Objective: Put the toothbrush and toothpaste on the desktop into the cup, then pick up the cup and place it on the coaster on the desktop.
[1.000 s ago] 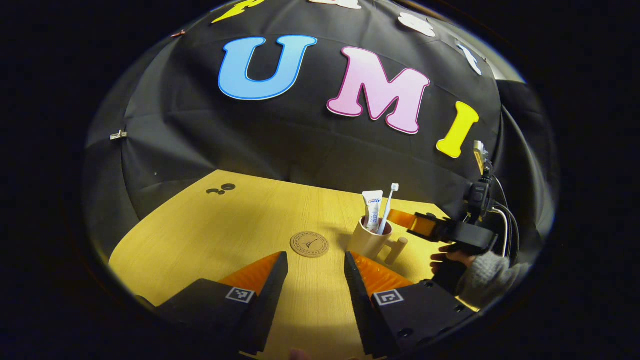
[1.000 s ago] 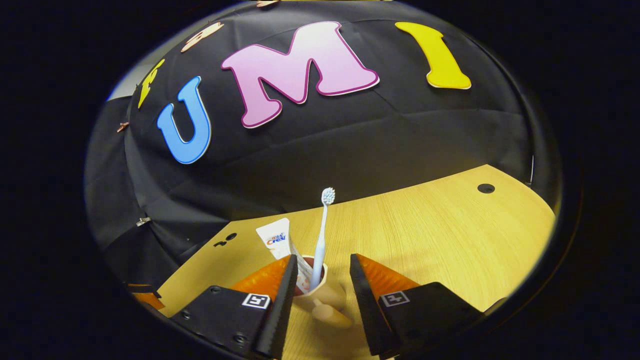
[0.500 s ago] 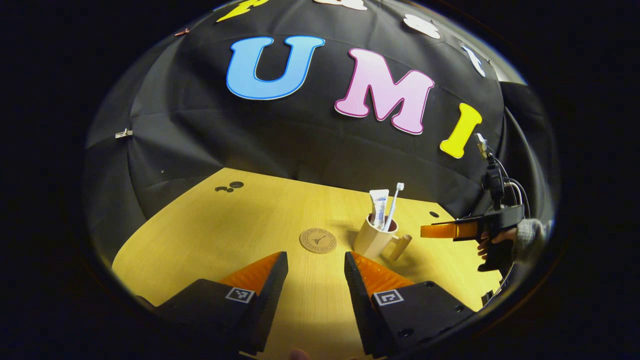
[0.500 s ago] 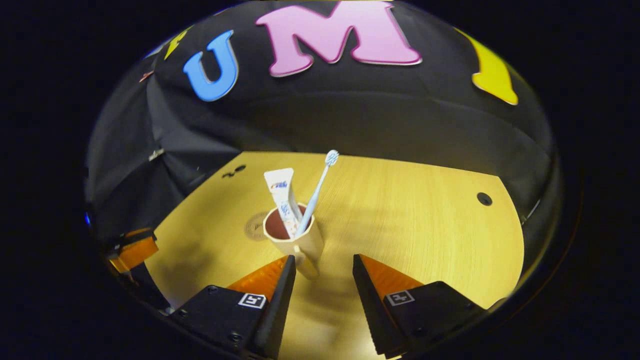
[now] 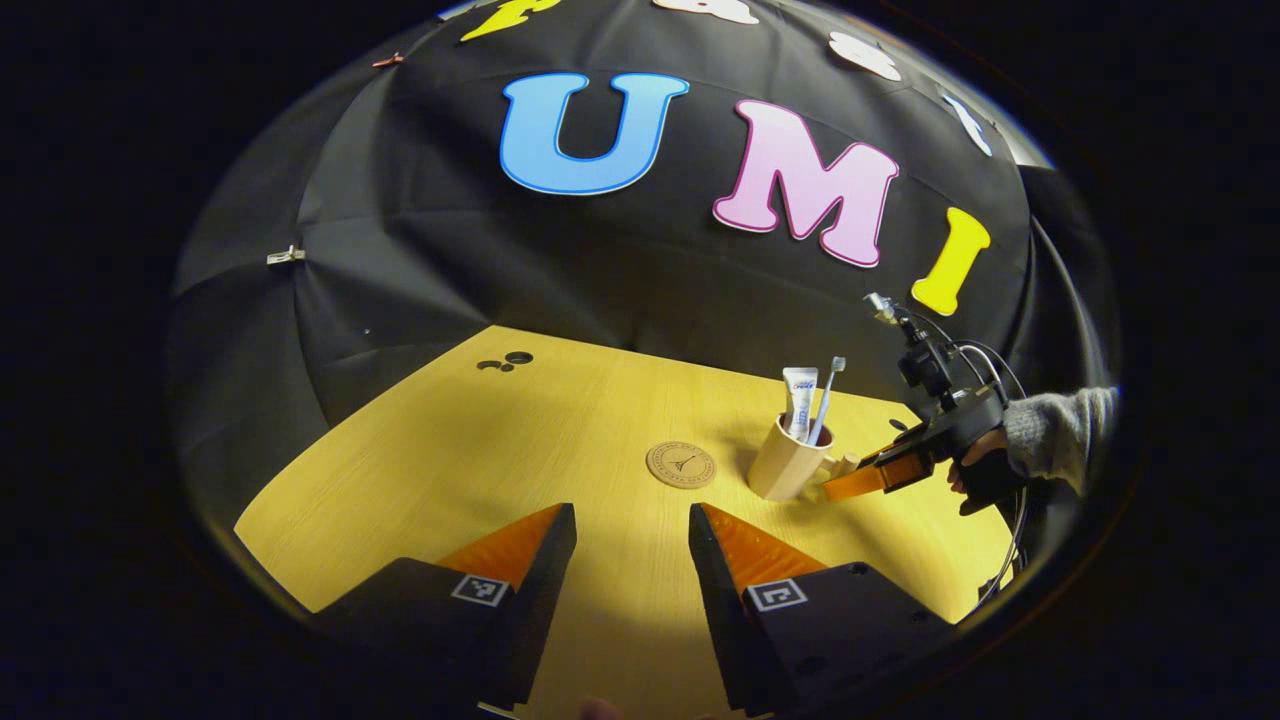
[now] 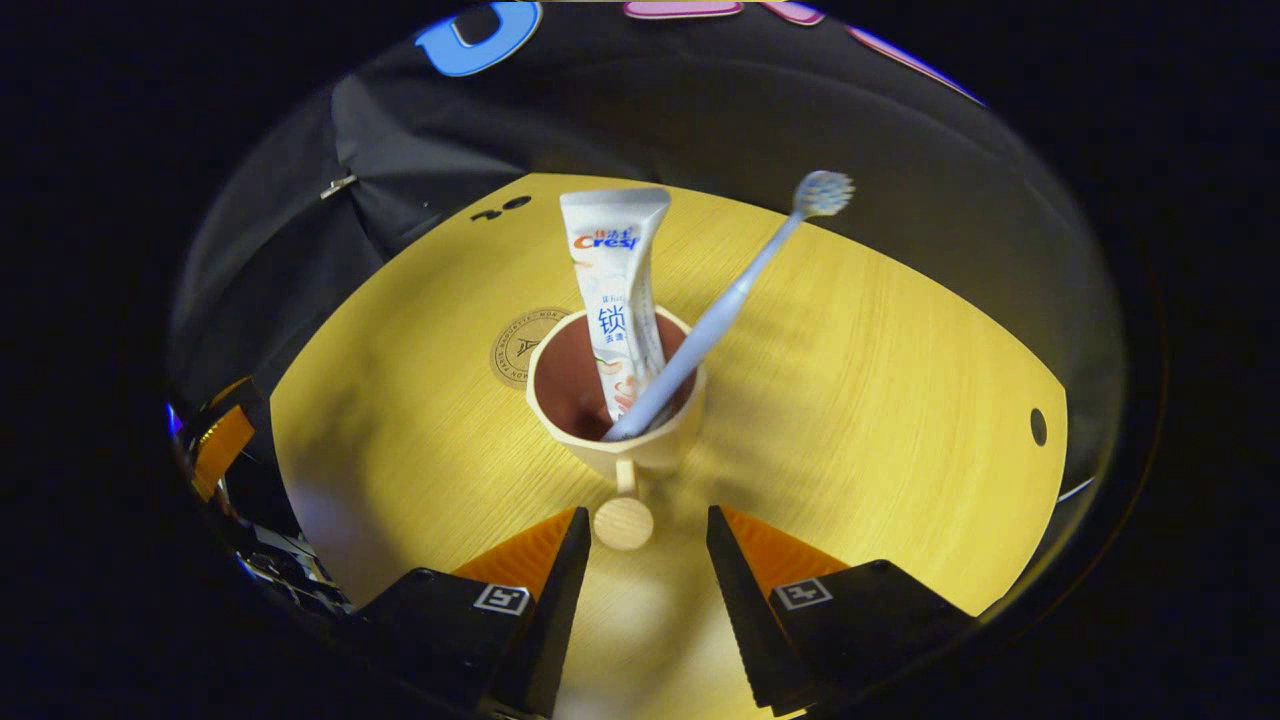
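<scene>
Cup (image 6: 615, 425) upright on the wooden desktop (image 6: 850, 400), holding toothpaste (image 6: 615, 290) and toothbrush (image 6: 730, 300), just beside the coaster (image 6: 515, 350) but not on it. Right gripper (image 6: 640, 545) spread apart, its fingers flanking the cup's handle (image 6: 623, 520). Left gripper (image 5: 630, 545) spread apart, grasping nothing.

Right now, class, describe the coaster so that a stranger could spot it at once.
Start at the wooden desktop in front of the black cloth wall. Near its middle stands a cream cup holding a toothbrush and toothpaste. The coaster lies just beside it: the one flat round disc, with a dark printed emblem.
</scene>
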Motion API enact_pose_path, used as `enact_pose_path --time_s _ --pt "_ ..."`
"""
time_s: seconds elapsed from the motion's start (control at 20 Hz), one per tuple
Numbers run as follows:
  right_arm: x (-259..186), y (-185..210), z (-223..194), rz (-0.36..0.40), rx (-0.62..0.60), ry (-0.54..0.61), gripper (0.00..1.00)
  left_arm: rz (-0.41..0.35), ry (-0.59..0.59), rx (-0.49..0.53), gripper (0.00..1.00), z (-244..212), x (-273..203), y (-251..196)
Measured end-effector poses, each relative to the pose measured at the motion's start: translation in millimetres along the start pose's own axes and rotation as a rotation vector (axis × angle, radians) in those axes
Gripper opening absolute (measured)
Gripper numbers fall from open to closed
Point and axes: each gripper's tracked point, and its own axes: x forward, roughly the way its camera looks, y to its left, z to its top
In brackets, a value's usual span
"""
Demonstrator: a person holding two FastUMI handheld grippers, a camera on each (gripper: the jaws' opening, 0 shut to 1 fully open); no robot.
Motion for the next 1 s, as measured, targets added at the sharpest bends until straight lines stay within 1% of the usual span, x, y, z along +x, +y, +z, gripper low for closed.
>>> enact_pose_path --time_s 0.2,0.3,0.45,0.6,0.65,0.85,0.9,0.95,1.0 --pt "23 8 0 0.006 -0.044 0.063 0.73 0.022 0.008 -0.024 0.72 -7 1 14" --pt "31 7 2 -0.003 -0.057 0.079 0.71 0.029 0.007 -0.035 0.72 -9 1 18" --pt "42 9 5 -0.011 -0.066 0.100 0.71 0.046 0.009 -0.046 0.72 -14 1 28" --pt "48 3 0 -0.036 -0.107 0.141 0.71 0.055 0.014 -0.063 0.72 -15 0 35" --pt "49 1 2 -0.042 -0.113 0.144 0.69 0.058 0.017 -0.068 0.72 -16 1 36" --pt "47 -2 3 -0.053 -0.072 0.171 0.34 0.071 0.019 -0.076 0.72 -19 -1 44" --pt "51 -2 3 -0.059 -0.072 0.164 0.38 0.070 0.019 -0.078 0.71 -19 -2 44" --pt "53 -3 5 -0.070 -0.079 0.156 0.33 0.072 0.020 -0.077 0.72 -20 -2 45" --pt "52 -5 6 -0.082 -0.089 0.146 0.33 0.072 0.021 -0.076 0.72 -20 -1 47"
